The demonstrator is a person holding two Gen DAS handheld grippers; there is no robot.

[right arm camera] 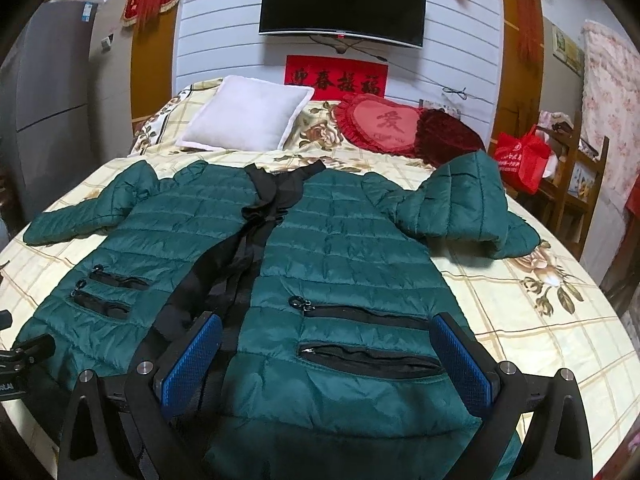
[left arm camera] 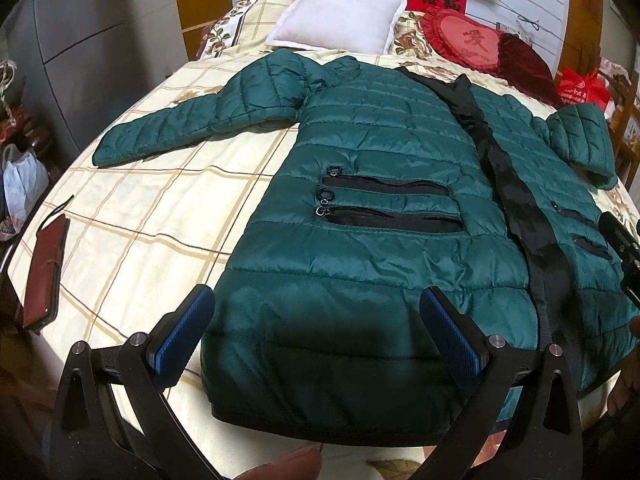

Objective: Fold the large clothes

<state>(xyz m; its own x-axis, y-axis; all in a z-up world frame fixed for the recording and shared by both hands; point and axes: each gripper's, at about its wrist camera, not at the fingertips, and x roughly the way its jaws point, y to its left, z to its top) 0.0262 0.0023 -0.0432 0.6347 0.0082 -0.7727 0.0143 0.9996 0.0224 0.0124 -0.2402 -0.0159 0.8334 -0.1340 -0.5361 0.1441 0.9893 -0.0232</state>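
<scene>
Jacket point(left arm camera: 360, 208) spread flat on the bed point(left arm camera: 140, 216), front up, collar toward the white pillow point(left arm camera: 336, 20). We hold our left gripper point(left arm camera: 316, 336) above its hem corner, fingers wide apart, nothing between them. Our right gripper point(right arm camera: 328, 360) hovers over the zipped pockets point(right arm camera: 368, 340), fingers likewise apart. One sleeve point(right arm camera: 460, 208) lies bent back near the heart cushion point(right arm camera: 380, 124).

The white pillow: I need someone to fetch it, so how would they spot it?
Look at the bed with the green jacket spread on it. At its far end, under the wall TV, lies the white pillow, left of the red heart cushion. It is the only plain, square, white one.
</scene>
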